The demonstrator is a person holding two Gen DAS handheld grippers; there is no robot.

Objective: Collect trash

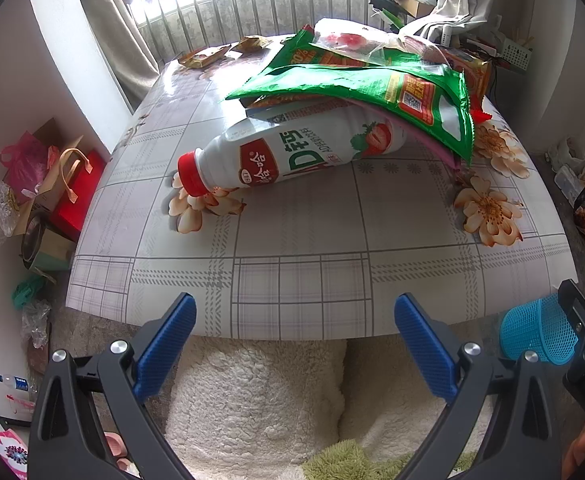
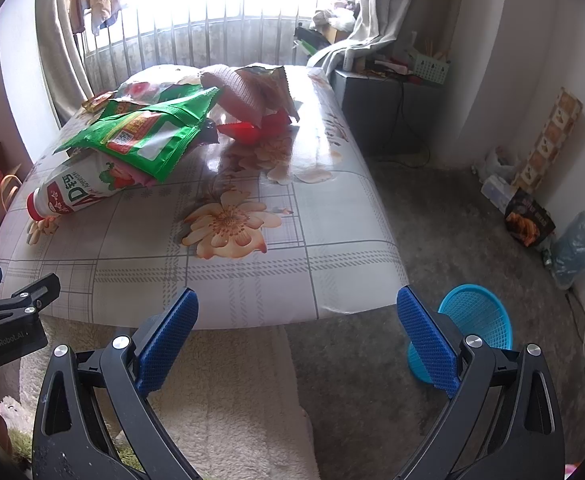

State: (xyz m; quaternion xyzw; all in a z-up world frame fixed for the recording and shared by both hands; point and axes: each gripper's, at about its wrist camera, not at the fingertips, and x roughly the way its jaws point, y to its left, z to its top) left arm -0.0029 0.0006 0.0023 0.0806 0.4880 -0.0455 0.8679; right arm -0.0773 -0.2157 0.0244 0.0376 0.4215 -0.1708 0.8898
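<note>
Trash sits piled on the bench point(image 1: 292, 280): a white bottle point(image 1: 288, 152) with a red cap lies on its side, its base under green wrappers point(image 1: 372, 88). Both grippers hover off the near bench edge, left gripper point(image 1: 294, 344) and right gripper point(image 2: 296, 340), fingers spread wide and holding nothing. A blue basket point(image 2: 480, 316) stands on the floor beside the bench's right corner.

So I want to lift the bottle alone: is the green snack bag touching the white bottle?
Touching. The left wrist view shows the green snack bag draped over the white bottle, covering its far end.
</note>
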